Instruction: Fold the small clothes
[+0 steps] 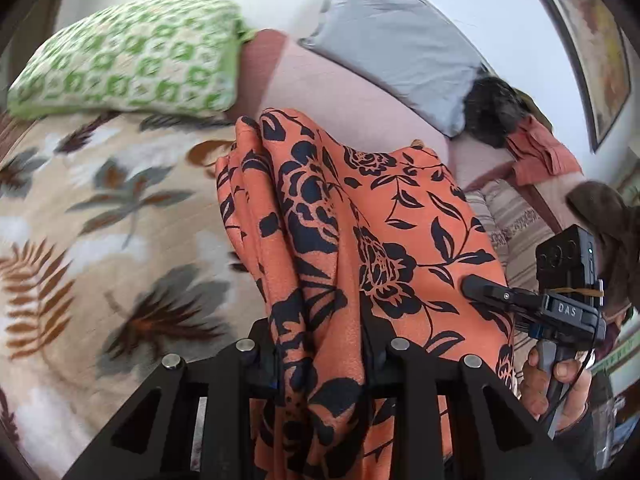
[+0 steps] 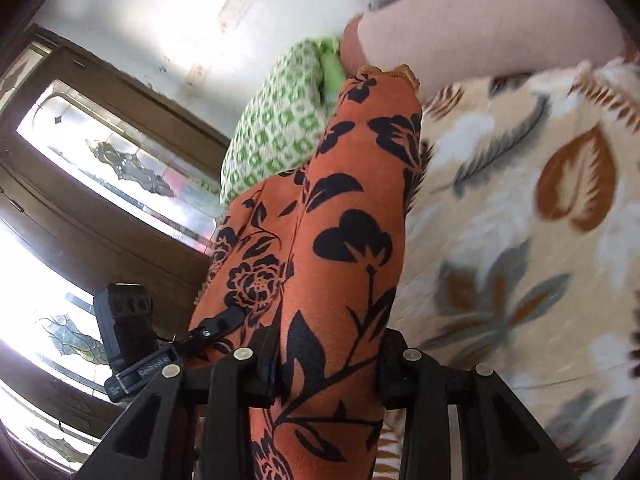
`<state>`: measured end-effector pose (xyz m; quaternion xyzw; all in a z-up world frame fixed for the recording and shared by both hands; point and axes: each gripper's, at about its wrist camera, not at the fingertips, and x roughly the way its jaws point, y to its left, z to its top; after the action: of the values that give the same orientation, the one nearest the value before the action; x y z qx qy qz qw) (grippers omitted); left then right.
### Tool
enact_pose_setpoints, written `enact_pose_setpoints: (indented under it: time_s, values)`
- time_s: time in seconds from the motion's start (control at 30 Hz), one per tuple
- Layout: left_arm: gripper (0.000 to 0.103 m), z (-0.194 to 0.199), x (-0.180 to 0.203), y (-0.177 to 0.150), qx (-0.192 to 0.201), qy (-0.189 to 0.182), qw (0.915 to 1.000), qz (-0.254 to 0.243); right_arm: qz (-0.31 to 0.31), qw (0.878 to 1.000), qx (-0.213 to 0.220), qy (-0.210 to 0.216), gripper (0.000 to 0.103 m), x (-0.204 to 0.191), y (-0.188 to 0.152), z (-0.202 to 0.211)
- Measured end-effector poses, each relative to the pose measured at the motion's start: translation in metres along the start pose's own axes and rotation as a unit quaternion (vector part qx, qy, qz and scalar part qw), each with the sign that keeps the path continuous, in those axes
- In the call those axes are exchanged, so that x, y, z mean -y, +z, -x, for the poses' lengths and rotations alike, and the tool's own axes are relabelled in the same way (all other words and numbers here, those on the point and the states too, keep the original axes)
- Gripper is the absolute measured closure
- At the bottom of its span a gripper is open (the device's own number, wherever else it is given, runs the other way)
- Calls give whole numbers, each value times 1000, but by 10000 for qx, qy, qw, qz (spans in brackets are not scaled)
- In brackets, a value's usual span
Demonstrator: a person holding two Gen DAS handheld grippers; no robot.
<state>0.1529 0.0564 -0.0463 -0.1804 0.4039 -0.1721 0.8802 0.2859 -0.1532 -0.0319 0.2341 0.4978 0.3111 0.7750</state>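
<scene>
My left claw (image 1: 320, 364) and right claw (image 2: 326, 376) both tilt downward, each clamped on the orange cloth (image 1: 360, 240). It hangs between them above the bed (image 1: 100, 220).

- The view straight ahead of both grippers is blocked by the hanging orange cloth with black flower print (image 1: 360, 220), which is clamped between each pair of jaws.
- Open room is offered by the cream leaf-patterned blanket on the bed (image 1: 100, 220) beside the cloth.
- The far end is closed off by a green-and-white patterned pillow (image 1: 132, 60) and a grey pillow (image 1: 400, 48).
- A dark bundle and a rust-coloured cloth (image 1: 536, 148) are piled at the bed's edge.
</scene>
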Motion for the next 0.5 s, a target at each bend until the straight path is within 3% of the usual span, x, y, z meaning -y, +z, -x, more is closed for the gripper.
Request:
enact_pose_setpoints:
  time_s: [0.13, 0.23, 0.3, 0.37, 0.4, 0.47, 0.5]
  values:
    - [72, -42, 9, -3, -235, 133, 9996, -47, -256, 9997, 67, 7, 66, 42, -6, 10]
    - [67, -79, 1, -14, -515, 254, 9983, 102, -605, 9981, -74, -50, 66, 87, -14, -6]
    - [65, -110, -11, -29, -902, 491, 9946, 142, -976, 9945, -199, -322, 65, 120, -28, -19]
    - [51, -127, -22, -42, -1231, 697, 9898, 192, -1132, 9888, -442, -864, 59, 139, -42, -31]
    - [41, -124, -25, -44, -1134, 669, 9910, 246, -1212, 9861, -498, -1025, 48, 144, -46, -33]
    - [37, -110, -28, -39, -953, 802, 9919, 252, -1240, 9866, -318, -1013, 44, 143, -48, -20]
    - [37, -103, -29, -35, -887, 834, 9922, 251, -1150, 9856, -233, -1216, 43, 137, -46, -11]
